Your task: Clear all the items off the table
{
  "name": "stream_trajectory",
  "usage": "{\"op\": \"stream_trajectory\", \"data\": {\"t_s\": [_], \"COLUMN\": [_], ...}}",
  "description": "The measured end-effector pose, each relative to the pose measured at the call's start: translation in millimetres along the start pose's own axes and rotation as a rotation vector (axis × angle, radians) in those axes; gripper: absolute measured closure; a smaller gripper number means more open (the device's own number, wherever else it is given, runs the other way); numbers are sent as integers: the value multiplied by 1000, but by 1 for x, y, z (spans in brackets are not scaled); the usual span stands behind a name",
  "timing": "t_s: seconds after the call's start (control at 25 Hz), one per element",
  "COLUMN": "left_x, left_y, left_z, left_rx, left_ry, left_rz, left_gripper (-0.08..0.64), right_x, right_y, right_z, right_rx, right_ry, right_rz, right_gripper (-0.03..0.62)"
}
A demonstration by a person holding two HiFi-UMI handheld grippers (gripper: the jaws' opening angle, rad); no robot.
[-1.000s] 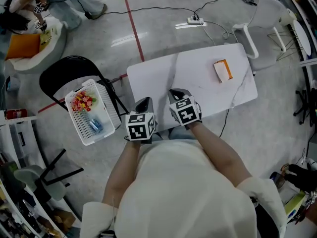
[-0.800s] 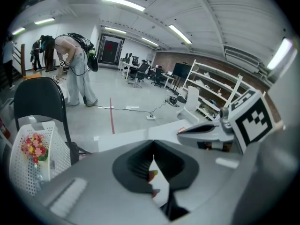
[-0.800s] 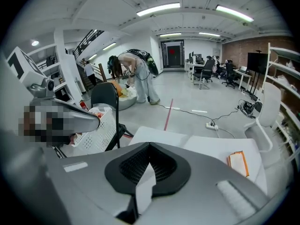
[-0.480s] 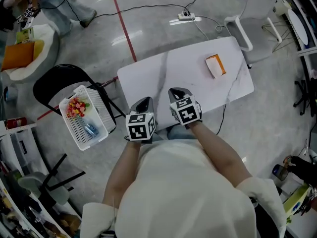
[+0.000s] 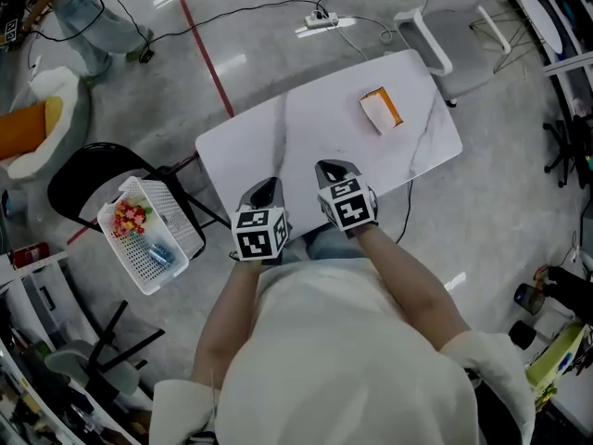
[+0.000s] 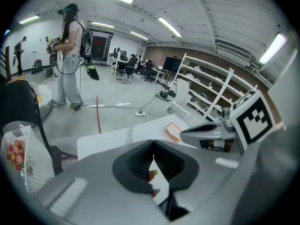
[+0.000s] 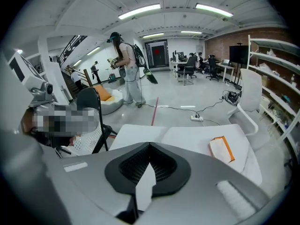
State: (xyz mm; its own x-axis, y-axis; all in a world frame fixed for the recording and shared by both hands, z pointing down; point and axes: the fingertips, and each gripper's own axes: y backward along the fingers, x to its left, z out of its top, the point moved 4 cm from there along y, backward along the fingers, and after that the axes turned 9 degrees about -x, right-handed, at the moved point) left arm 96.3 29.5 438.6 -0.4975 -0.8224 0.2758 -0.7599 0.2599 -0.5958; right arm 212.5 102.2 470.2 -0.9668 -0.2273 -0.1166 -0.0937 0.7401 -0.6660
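Note:
A flat orange and white packet [image 5: 381, 109] lies alone at the far right of the white marble table [image 5: 306, 128]. It also shows in the left gripper view [image 6: 172, 131] and the right gripper view [image 7: 221, 149]. My left gripper [image 5: 267, 185] hovers over the table's near edge, shut with nothing held. Beside it, my right gripper [image 5: 332, 168] is shut and empty too. Both point down and forward, well short of the packet. From each gripper's own camera the jaw tips meet, on the left gripper [image 6: 153, 141] and the right gripper [image 7: 150, 144].
A white basket [image 5: 139, 248] holding a colourful item and a blue one sits on a black chair [image 5: 83, 179] left of the table. A white chair [image 5: 445, 26] stands beyond the far right corner. Cables and a power strip [image 5: 320, 19] lie on the floor. A person [image 7: 126, 64] stands far off.
In the head view the table, packet and basket have slid left and the packet upward. Both grippers keep their places near the table's front edge, still shut.

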Motion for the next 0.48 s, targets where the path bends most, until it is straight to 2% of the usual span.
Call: {"op": "stream_trajectory", "data": {"t_s": [0.48], "left_x": [-55], "left_y": [-43], "left_z": [1], "left_rx": [39], "left_ry": [-35], "left_rz": [-69], "left_gripper": [552], "right_x": [-62], "right_y": [18], "right_z": [-20], "right_rx": [10], "right_ry": [-47], "right_rz": [-64], "right_gripper": [594]}}
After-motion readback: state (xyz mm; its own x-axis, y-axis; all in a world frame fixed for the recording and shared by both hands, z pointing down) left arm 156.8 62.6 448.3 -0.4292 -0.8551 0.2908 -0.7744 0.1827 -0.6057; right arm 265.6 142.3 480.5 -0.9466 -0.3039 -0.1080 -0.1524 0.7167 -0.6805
